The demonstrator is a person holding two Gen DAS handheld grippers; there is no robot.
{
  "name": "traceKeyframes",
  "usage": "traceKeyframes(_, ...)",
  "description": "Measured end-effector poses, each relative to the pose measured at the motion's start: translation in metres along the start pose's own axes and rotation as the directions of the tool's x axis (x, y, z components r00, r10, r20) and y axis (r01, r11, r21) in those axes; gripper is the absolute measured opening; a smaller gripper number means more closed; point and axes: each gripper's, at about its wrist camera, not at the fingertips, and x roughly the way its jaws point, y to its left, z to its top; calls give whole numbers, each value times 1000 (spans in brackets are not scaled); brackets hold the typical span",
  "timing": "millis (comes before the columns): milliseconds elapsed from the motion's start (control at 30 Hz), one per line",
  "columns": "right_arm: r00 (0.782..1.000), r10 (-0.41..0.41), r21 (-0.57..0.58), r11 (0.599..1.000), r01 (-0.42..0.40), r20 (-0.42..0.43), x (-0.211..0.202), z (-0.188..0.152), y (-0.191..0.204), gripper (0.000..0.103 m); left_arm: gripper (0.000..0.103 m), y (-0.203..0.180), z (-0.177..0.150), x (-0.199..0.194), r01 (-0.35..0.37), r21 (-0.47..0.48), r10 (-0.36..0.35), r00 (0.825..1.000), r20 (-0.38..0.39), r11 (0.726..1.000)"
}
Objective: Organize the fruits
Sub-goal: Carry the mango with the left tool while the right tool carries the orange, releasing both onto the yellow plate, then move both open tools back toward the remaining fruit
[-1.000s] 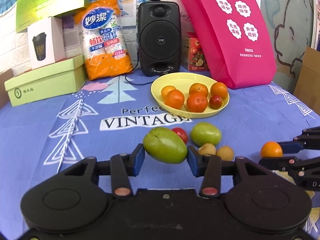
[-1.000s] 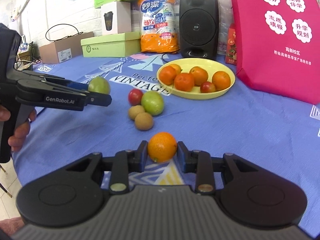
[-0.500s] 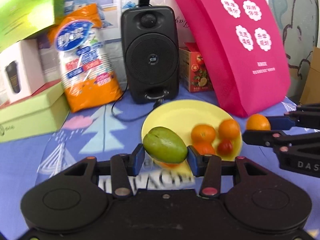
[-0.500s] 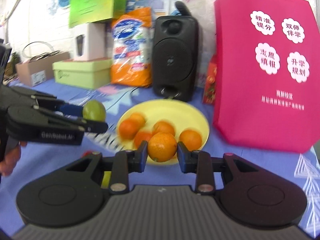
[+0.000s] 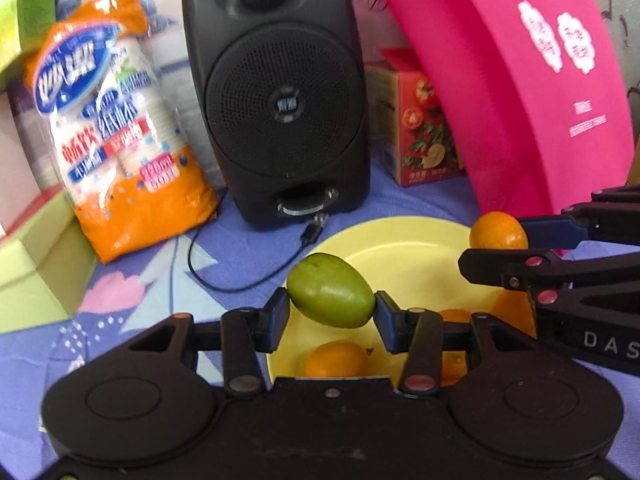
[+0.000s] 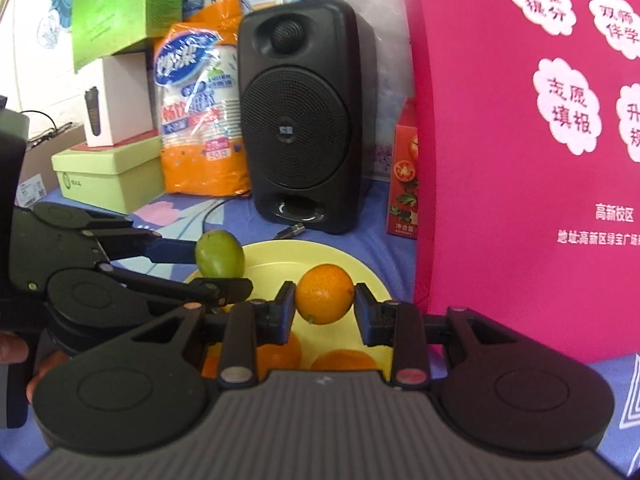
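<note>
Left wrist cam: my left gripper (image 5: 332, 306) is clamped on the green fruit (image 5: 331, 295), pads pressing both ends, jaws only partway closed since the thing is chunky. A second ago it hung over the bare cloth with the loose fruit; now it's above the near rim of the yellow plate (image 5: 400, 248), with an orange (image 5: 338, 364) on the plate right under it. My right gripper pokes in from the right with the small orange (image 5: 498, 230).

Right wrist cam: my right gripper (image 6: 325, 306) is nearly shut, pinching that small orange (image 6: 325, 294) above the yellow plate (image 6: 360, 268); more oranges (image 6: 346, 360) sit on the plate underneath. The left gripper (image 6: 224, 276) sits over the plate's left edge with the green fruit (image 6: 219, 253).

So both carries look basically done. I'd say lowering and letting go comes next, aiming for gaps so nothing rolls off.
</note>
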Motion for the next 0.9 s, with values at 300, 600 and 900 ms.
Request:
traceKeyframes(300,999,-11,-4,1000,10,-42,21,-3,3,31,60,11,-2,-10,-39,-5,39,999,23,999)
traceKeyframes(600,1000,-25,-45,999,25,2,-9,0,9,47,61,18,-18,-56,-35,-21,37,997,64,999)
traceKeyframes(900,998,-1,-66,998,5,58,-80,-30,19,47,63,26,-73,-125,-44,-38,47,993,105,998)
